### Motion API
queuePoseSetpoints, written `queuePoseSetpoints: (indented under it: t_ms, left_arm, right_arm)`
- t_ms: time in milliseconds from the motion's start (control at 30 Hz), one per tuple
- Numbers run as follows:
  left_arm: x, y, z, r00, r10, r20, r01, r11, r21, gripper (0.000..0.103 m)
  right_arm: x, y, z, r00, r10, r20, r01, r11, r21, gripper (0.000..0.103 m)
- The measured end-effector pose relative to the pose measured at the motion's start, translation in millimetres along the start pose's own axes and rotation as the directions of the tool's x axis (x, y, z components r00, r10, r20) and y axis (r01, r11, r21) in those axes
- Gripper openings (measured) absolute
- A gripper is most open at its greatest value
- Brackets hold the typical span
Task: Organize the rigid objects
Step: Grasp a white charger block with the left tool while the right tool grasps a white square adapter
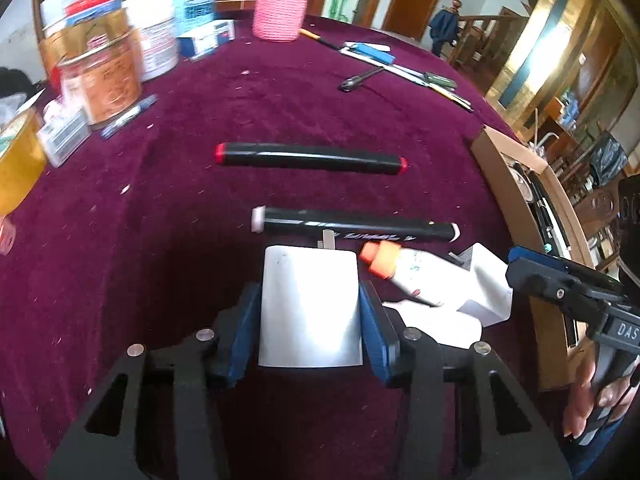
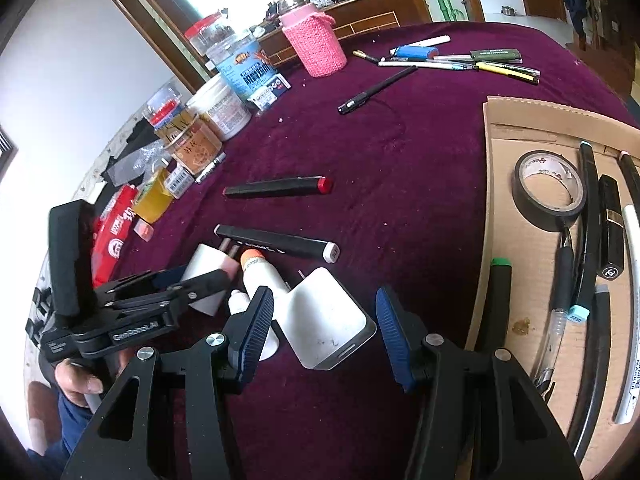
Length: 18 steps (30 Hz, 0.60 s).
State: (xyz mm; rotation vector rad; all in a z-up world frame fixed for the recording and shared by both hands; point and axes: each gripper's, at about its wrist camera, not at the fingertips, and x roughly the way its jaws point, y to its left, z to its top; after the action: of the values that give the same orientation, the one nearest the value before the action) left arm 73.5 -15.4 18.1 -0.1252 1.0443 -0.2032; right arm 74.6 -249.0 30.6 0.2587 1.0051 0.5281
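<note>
My left gripper (image 1: pixel 310 304) is shut on a white charger plug (image 1: pixel 310 304), its prongs pointing away; it also shows in the right wrist view (image 2: pixel 208 268). My right gripper (image 2: pixel 324 320) is open around a second white charger (image 2: pixel 328 320) that lies on the maroon cloth. A white glue bottle with an orange cap (image 1: pixel 404 276) lies between the two chargers. Two black markers lie beyond: one with white ends (image 1: pixel 356 226), one with red ends (image 1: pixel 312 158). A cardboard tray (image 2: pixel 520 128) on the right holds a tape roll (image 2: pixel 550 190) and several pens.
Jars and cans (image 1: pixel 108 68), a pink knitted bottle (image 1: pixel 282 0) and small boxes stand at the far left of the table (image 1: pixel 280 92). Several pens and a lighter (image 2: pixel 460 60) lie at the far side. A red packet (image 2: pixel 116 232) lies at the left edge.
</note>
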Motion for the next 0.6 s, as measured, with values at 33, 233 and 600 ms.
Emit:
queuePoseSetpoints:
  t_ms: [33, 233, 600]
  left_arm:
    - [-3, 4, -3, 1.0, 0.0, 0.003, 0.0, 1.0, -0.001, 0.046]
    - [-11, 16, -11, 1.0, 0.004, 0.026, -0.004, 1.0, -0.018, 0.047]
    - [-8, 13, -12, 0.999, 0.014, 0.048, -0.014, 1.0, -0.002, 0.046]
  right_arm:
    - [0, 2, 0, 1.0, -0.008, -0.001, 0.008, 1.0, -0.007, 0.048]
    - [11, 22, -6, 0.997, -0.064, -0.041, 0.059, 0.992, -0.111, 0.058]
    - [21, 40, -13, 0.987, -0.156, -0.032, 0.147, 0.967, -0.208, 0.058]
